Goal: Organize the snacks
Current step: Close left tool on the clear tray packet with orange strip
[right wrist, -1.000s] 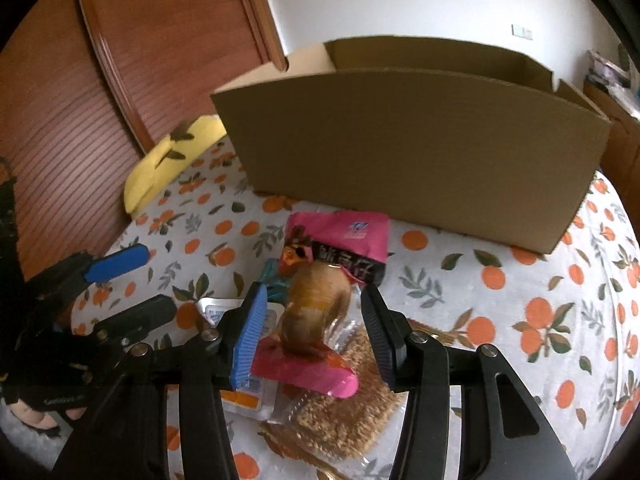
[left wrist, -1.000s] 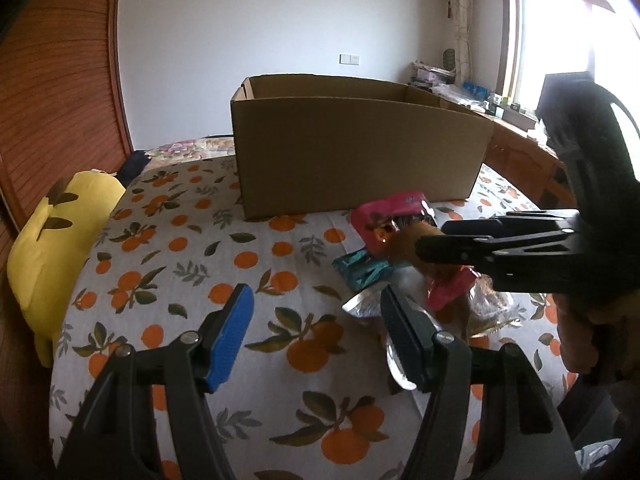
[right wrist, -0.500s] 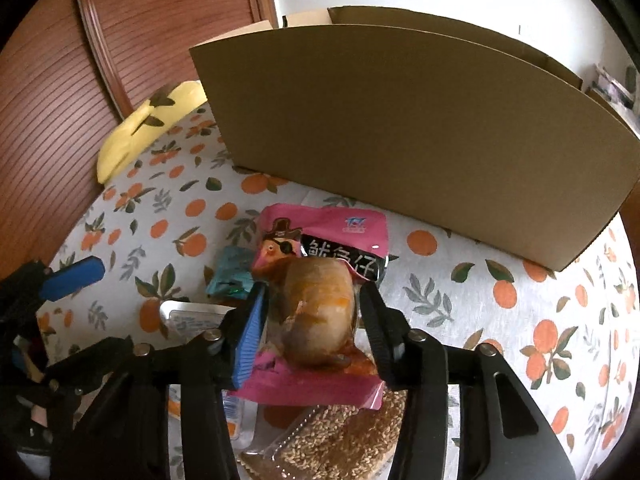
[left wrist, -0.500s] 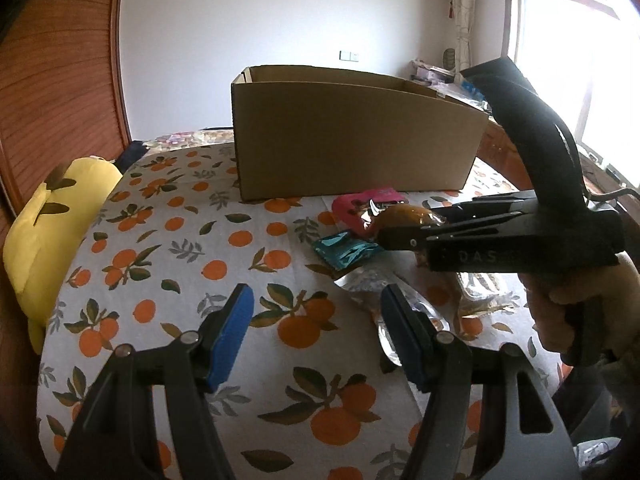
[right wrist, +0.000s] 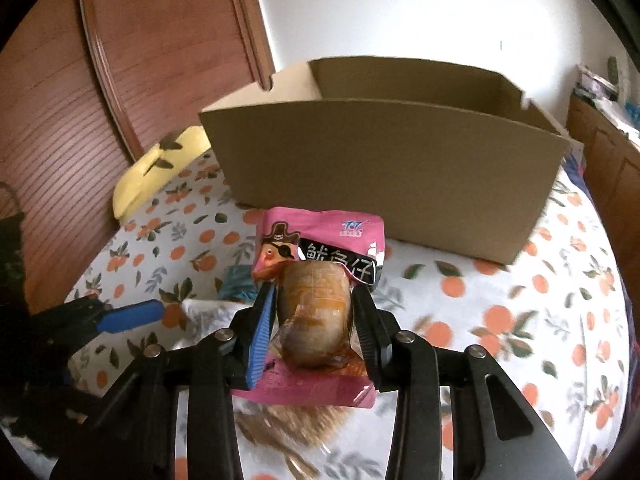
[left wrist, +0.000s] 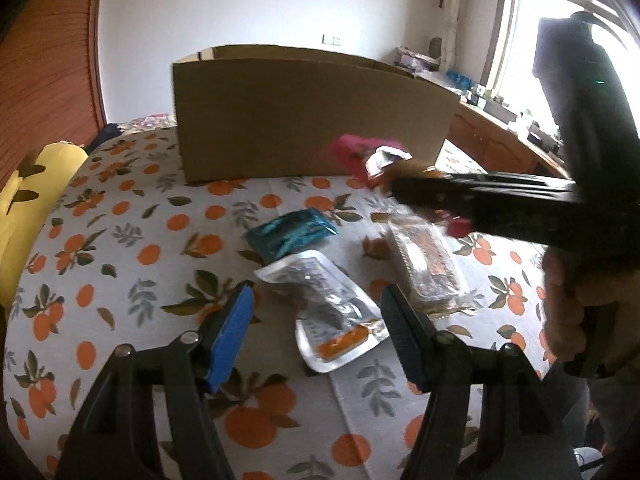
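Observation:
A pink snack packet [right wrist: 320, 240] with a brown lump inside hangs above the cloth, gripped by my right gripper [right wrist: 313, 296], whose jaws are still closing on it. In the left wrist view the same pink packet [left wrist: 352, 152] is held up in front of the open cardboard box [left wrist: 304, 120] by my right gripper [left wrist: 400, 188]. My left gripper [left wrist: 316, 300] is open, low over a silver packet [left wrist: 332, 320] without touching it. A teal packet [left wrist: 290, 232] and a clear packet with a brown bar [left wrist: 424, 256] lie just beyond. The cardboard box [right wrist: 380, 168] stands open-topped behind.
The table wears a white cloth with orange fruit print [left wrist: 120, 240]. A yellow plush [left wrist: 28, 200] lies at the left edge beside a wooden wall. A hand [left wrist: 568, 304] holds the right gripper's handle at the right. A window and cabinets are behind.
My right gripper has closed on the pink packet and lifted it off the pile, toward the box. My left gripper has shifted right, over the silver packet.

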{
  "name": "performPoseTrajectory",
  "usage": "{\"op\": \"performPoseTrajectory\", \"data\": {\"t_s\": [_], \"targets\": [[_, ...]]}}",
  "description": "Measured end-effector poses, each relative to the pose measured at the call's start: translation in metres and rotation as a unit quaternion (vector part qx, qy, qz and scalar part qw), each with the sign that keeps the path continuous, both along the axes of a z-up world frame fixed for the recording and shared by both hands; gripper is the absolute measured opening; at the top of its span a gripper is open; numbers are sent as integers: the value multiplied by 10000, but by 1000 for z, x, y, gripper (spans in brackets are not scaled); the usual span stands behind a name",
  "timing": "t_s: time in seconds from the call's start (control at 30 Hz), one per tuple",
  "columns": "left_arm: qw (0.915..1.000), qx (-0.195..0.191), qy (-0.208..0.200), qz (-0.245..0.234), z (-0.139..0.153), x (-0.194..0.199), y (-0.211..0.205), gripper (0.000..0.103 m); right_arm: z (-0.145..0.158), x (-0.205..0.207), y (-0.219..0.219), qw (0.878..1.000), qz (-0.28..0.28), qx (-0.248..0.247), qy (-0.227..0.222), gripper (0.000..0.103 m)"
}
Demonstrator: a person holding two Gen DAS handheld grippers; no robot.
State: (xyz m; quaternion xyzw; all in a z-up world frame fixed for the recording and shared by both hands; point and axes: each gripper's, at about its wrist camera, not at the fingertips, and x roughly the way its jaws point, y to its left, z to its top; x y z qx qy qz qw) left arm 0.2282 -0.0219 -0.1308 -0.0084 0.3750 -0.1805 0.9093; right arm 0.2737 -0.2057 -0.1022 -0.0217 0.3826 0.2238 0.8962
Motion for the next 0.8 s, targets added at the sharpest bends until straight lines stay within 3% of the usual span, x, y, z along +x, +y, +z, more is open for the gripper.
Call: {"op": "performPoseTrajectory", "data": {"t_s": [0.4,0.7,0.8], "targets": [[9990,402,197,42,-13,13,-26,66,-19,-28,-63,9987,-496,-109,33,39],[9972,685,281,118,-15,24,-34,66,-29,-32,-72,9981,-537,-289,39,39],[9964,771,326,127,-16,27,-33,59,-35,-30,-73,9980,-538,-321,90,39]]}}
